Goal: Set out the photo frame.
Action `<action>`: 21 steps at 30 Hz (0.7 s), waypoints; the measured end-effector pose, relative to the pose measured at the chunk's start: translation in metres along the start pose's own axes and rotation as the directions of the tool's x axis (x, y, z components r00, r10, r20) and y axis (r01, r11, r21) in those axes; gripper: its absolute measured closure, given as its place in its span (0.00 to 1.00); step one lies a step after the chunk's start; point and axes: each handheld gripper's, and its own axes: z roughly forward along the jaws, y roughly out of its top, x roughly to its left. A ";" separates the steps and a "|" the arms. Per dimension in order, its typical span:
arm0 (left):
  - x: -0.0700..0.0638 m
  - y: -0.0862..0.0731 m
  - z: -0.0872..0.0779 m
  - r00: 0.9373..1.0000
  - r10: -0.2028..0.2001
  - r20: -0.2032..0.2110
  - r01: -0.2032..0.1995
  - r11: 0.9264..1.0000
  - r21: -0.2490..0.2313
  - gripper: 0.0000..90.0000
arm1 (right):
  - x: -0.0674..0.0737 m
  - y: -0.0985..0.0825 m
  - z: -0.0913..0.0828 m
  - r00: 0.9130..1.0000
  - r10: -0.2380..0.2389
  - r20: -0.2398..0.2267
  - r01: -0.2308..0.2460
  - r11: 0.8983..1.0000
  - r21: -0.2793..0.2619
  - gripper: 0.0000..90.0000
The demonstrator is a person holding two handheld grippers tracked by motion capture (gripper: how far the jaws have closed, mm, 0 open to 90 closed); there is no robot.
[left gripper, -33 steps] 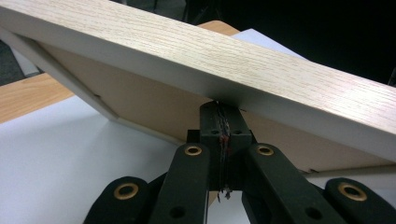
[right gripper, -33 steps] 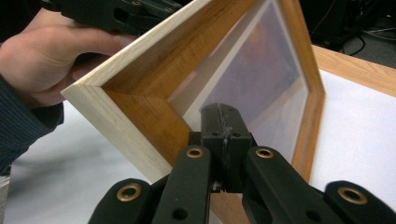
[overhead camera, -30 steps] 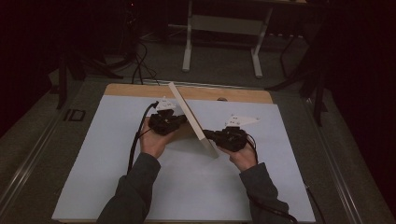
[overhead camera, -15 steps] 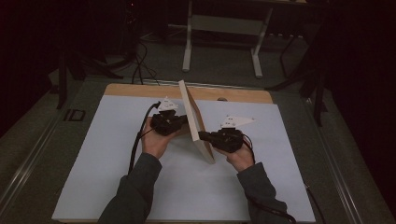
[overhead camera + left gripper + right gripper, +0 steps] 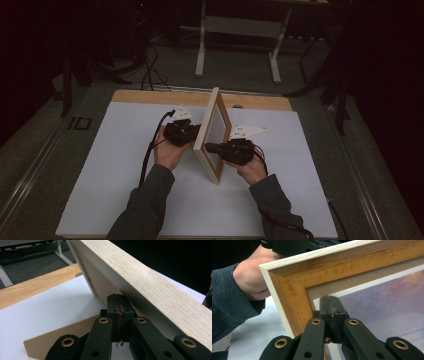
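A wooden picture frame point(image 5: 212, 134) stands on edge near the centre of the high view, on a white surface point(image 5: 100, 165), tilted slightly with its top corner toward the upper middle of the frame. The left tongs point(image 5: 192, 134) sit just left of it, against its back; the right tongs point(image 5: 210, 148) sit just right of it, pointing at its glazed front. Both pairs are pressed together, with nothing pinched between them.

In the left gripper view, the left tongs point(image 5: 118, 305) meet tip to tip at lower centre, right up against the pale back of the picture frame point(image 5: 150, 290), whose light oak edge runs from top centre to the right border. A brown fold-out stand point(image 5: 62, 335) juts from the frame's back at lower left, lying close beside the tongs. A strip of bare wood point(image 5: 32, 291) borders the white surface at left.

In the right gripper view, the right tongs point(image 5: 332, 305) close at centre against the picture frame point(image 5: 292, 290), near the corner of its mount, where a purple-toned print point(image 5: 387, 307) fills the right half. Behind the frame's corner, at upper left, the person's other hand point(image 5: 252, 280) and a dark ribbed sleeve point(image 5: 227, 297) show.

Beyond the surface, at the top of the high view, stand pale table legs point(image 5: 237, 45) and loose cables point(image 5: 150, 70) on a dark floor.
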 end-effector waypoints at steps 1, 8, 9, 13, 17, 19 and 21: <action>0.000 0.000 0.000 1.000 0.001 0.001 -0.001 1.000 0.000 1.00 | 0.000 0.000 0.000 1.000 0.002 -0.002 -0.002 1.000 -0.002 1.00; 0.004 0.001 0.001 1.000 0.008 0.019 -0.008 1.000 -0.005 1.00 | 0.000 0.000 0.002 1.000 0.007 0.004 -0.007 1.000 -0.006 1.00; 0.005 0.001 0.001 1.000 0.016 0.021 -0.016 1.000 -0.005 1.00 | 0.000 0.001 0.002 1.000 0.008 0.005 -0.008 1.000 -0.007 1.00; 0.010 0.002 0.001 0.999 0.030 0.039 -0.030 1.000 -0.003 1.00 | 0.000 0.001 0.005 1.000 0.011 0.008 -0.011 1.000 -0.011 1.00; 0.014 0.003 -0.001 0.999 0.023 0.034 -0.023 1.000 -0.003 1.00 | 0.000 0.002 0.009 1.000 0.016 0.007 -0.016 1.000 -0.016 1.00; 0.015 0.002 -0.003 0.999 0.014 0.031 -0.014 1.000 -0.004 1.00 | 0.000 0.003 0.011 1.000 0.016 0.013 -0.016 1.000 -0.016 1.00; 0.016 0.003 -0.004 1.000 0.004 0.026 -0.004 1.000 -0.003 1.00 | 0.000 0.004 0.013 1.000 0.015 0.016 -0.015 1.000 -0.016 1.00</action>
